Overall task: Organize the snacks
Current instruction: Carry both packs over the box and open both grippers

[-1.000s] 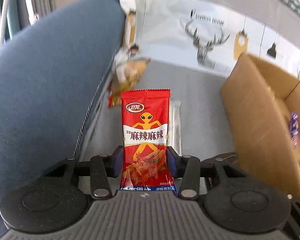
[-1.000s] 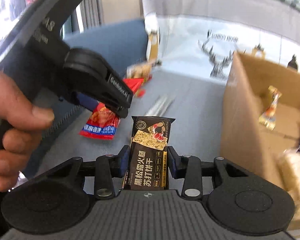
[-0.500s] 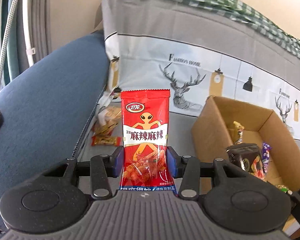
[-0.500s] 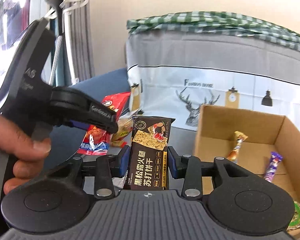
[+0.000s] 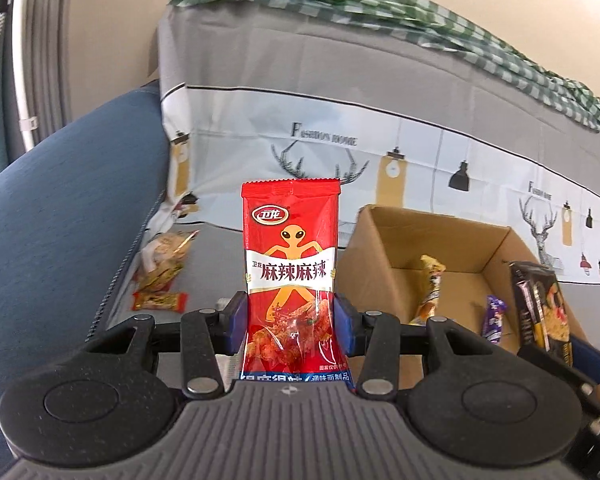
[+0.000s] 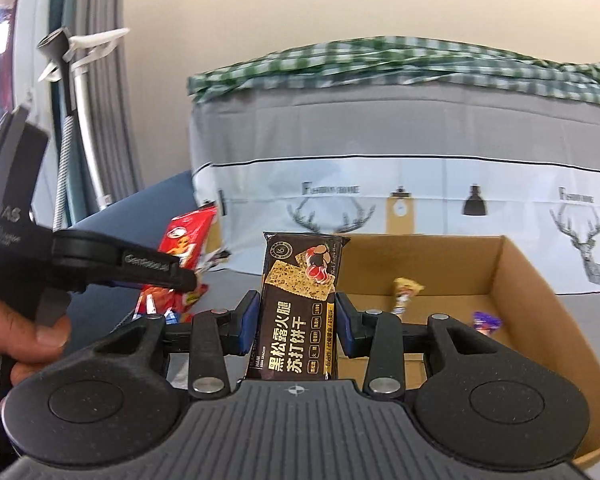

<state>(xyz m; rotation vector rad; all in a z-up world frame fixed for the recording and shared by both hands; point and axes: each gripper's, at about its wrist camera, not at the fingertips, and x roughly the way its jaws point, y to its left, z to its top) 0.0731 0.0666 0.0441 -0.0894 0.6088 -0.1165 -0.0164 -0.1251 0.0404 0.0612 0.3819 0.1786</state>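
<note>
Snacks are partly sorted: you have two more in hand and a few loose ones left on the sofa. Your left gripper (image 5: 290, 322) is closed around the lower part of a red spicy-strip packet (image 5: 291, 276), held upright between the blue pads. Your right gripper (image 6: 296, 322) is likewise clamped on a black cracker packet (image 6: 298, 312), also upright. Ahead and to the right of both sits an open cardboard box (image 6: 516, 276) on the grey seat cushion; inside it you can make out a yellow-wrapped snack (image 6: 405, 292) leaning on the back wall and a small purple-wrapped sweet (image 6: 486, 320) on the floor of the box. Neither held packet is over the box yet, as far as these views show. Against the blue sofa arm, well apart from the box, lie a crinkly yellowish bag (image 5: 165, 258) and, near it, a small orange-red bar (image 5: 159, 301). Judging by this, both held packets want dropping in, then those loose ones collecting.
</note>
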